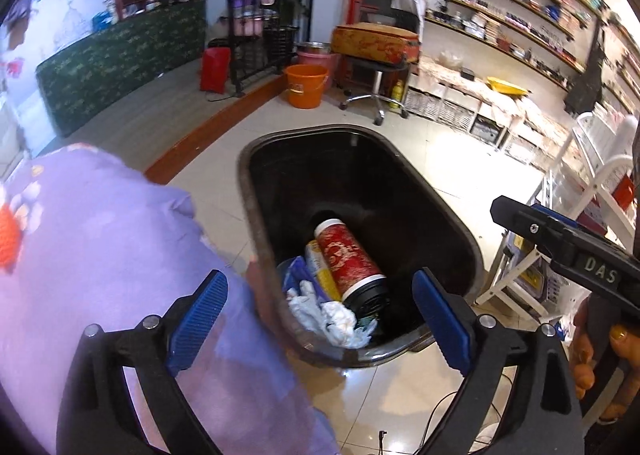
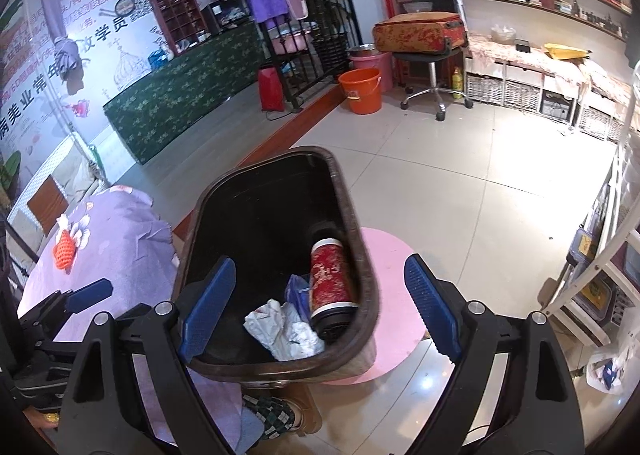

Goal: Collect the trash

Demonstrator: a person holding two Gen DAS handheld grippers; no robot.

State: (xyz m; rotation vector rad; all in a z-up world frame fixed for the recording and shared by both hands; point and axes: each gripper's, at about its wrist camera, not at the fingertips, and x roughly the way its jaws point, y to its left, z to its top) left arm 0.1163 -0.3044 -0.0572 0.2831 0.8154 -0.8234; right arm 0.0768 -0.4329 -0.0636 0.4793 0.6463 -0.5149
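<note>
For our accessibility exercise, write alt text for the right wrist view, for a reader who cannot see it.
An open right gripper hangs over a dark trash bin holding a red patterned canister, crumpled white paper and a blue wrapper. The bin stands on a tiled floor beside a purple floral cloth.

Pale tiled floor (image 2: 460, 183), wall shelves (image 1: 520, 15)

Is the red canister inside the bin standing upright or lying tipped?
Tipped: the red canister leans on its side inside the black bin, beside crumpled white paper.
</note>
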